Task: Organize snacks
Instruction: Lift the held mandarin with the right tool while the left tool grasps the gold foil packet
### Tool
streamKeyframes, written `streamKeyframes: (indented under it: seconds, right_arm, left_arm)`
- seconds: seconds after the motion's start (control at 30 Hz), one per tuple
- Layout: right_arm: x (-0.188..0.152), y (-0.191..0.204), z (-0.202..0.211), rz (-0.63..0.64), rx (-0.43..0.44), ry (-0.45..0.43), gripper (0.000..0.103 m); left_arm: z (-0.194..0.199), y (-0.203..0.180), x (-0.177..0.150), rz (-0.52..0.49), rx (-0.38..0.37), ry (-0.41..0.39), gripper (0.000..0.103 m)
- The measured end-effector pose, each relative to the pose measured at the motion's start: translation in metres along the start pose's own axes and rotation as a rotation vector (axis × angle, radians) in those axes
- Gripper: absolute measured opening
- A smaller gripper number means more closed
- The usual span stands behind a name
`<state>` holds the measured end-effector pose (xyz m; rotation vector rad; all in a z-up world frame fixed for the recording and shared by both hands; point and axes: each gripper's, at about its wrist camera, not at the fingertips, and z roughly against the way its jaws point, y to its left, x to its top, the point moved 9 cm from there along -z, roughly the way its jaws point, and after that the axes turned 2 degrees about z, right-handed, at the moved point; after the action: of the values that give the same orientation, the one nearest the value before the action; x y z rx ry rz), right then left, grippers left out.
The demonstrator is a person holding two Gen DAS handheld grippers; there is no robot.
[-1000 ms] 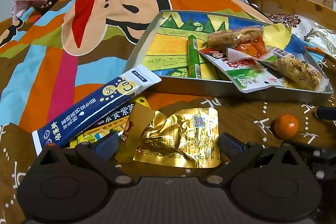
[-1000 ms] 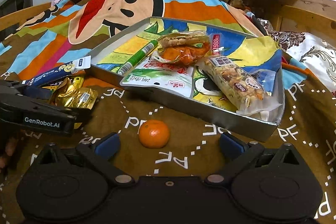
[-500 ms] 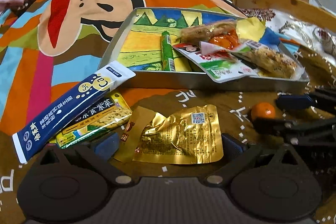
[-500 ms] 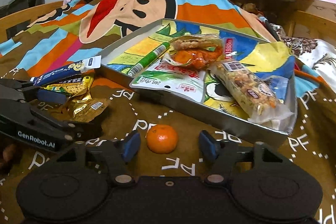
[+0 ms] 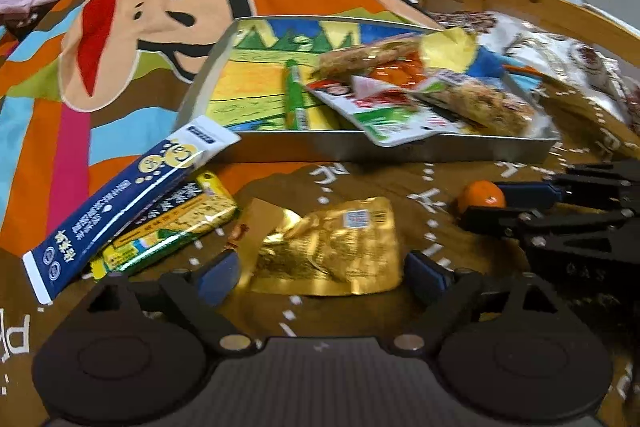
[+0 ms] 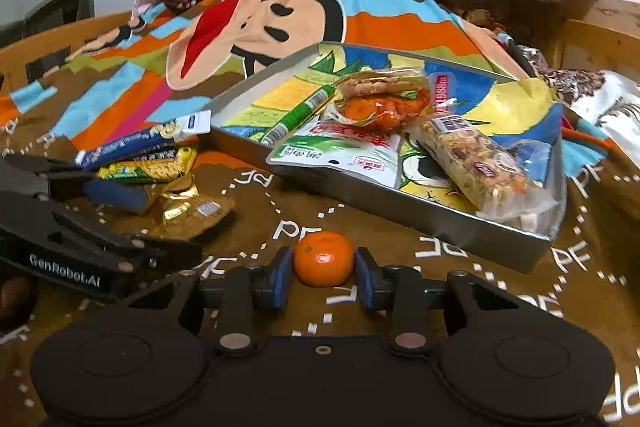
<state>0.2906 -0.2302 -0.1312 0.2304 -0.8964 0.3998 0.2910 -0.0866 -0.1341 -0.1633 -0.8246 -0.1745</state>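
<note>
Orange point(image 6: 324, 258) is sitting on the brown cloth point(image 6: 460, 267) just in front of the tray's near wall point(image 6: 440, 223), squarely between the right gripper's point(image 6: 323, 277) blue pads point(image 6: 280, 277). Those jaws have just been closing and are now standing against the fruit's two sides, though I cannot tell whether they are yet pressing on it. Being round, it has no long axis to line up with. Right hand is plainly the nearer one.

Left gripper point(image 5: 320, 273) is hanging with its jaws wide apart, having just narrowed a little, with the gold pouch point(image 5: 332, 251) lying between them untouched. This pouch is lying flat, its long side running across the jaws. Beside it, leftward, the blue box point(image 5: 128, 195) is resting on a green packet point(image 5: 172, 227).

Tray's left half is showing bare bottom beyond the green stick point(image 6: 298, 115), so room looks open there; lifting over the wall comes first.
</note>
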Motion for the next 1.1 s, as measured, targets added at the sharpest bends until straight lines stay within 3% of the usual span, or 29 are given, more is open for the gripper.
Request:
streamKeyframes:
  seconds: [0.1, 0.3, 0.43, 0.67, 0.87, 1.1]
  right_arm:
    - [-0.002, -0.001, 0.013, -0.022, 0.005, -0.008, 0.036]
    - [-0.010, 0.001, 0.021, -0.019, 0.011, 0.000, 0.036]
    - [-0.014, 0.002, 0.018, -0.020, 0.013, 0.006, 0.036]
    - [-0.017, 0.002, 0.013, -0.029, 0.019, 0.012, 0.037]
    - [-0.019, 0.004, 0.013, -0.012, 0.007, 0.013, 0.037]
    - [-0.021, 0.007, 0.019, 0.002, 0.004, 0.002, 0.037]
  left_arm:
    - [0.003, -0.005, -0.003, -0.010, -0.020, 0.014, 0.090]
    - [0.000, 0.010, 0.003, 0.017, 0.066, -0.003, 0.100]
    - [-0.011, 0.012, 0.002, -0.028, 0.105, 0.022, 0.102]
    - [-0.028, 0.023, 0.006, 0.143, 0.079, 0.086, 0.103]
    - [-0.037, 0.026, 0.011, 0.248, 0.145, 0.115, 0.103]
    - [-0.027, 0.027, 0.005, 0.213, 0.114, 0.087, 0.096]
